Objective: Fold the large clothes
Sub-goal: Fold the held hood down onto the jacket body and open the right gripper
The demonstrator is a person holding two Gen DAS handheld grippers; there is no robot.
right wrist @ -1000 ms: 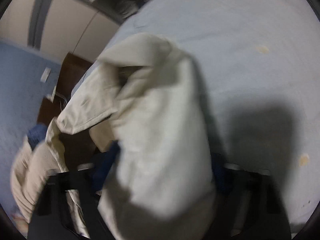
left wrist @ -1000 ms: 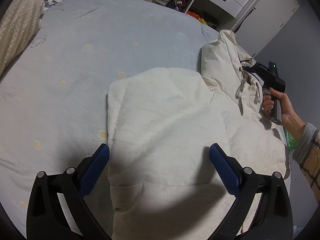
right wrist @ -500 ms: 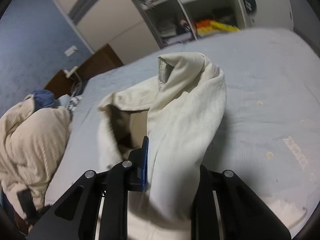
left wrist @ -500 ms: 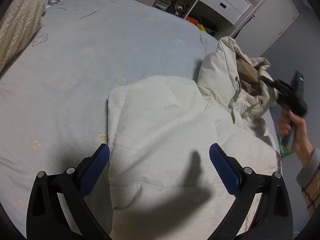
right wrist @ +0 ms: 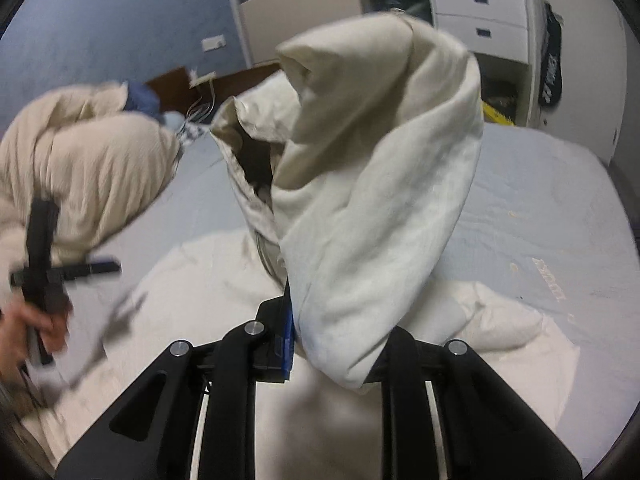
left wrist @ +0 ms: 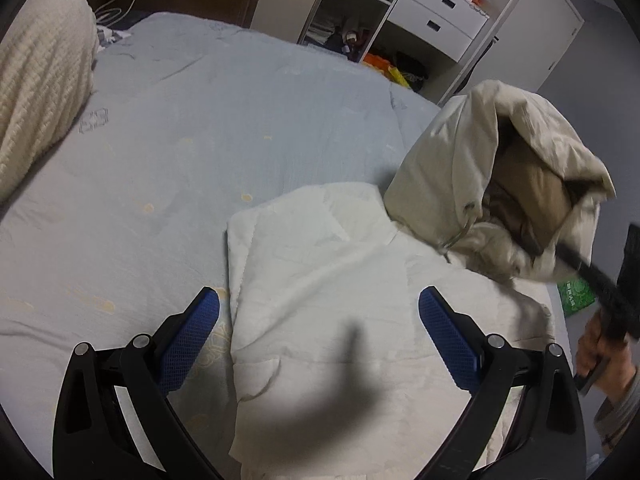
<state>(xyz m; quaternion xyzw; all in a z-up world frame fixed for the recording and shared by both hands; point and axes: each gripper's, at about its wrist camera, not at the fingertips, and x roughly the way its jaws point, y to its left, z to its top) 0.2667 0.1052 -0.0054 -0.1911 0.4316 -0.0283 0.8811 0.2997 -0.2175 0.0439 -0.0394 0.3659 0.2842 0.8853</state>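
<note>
Our left tongs (left wrist: 318,336) hang wide apart, holding nothing, over the flat white part of the coat (left wrist: 340,280) on the blue bed (left wrist: 168,152). Our right tongs (right wrist: 336,344) are clamped tight on the hood (right wrist: 380,184) of the coat. A moment ago the hood sat lower, near the bed; now we have lifted it higher, so it stands up in the air above the flat part. The left tongs have stayed put. A big cream blanket (left wrist: 36,92) sits at the bed's far left.
</note>
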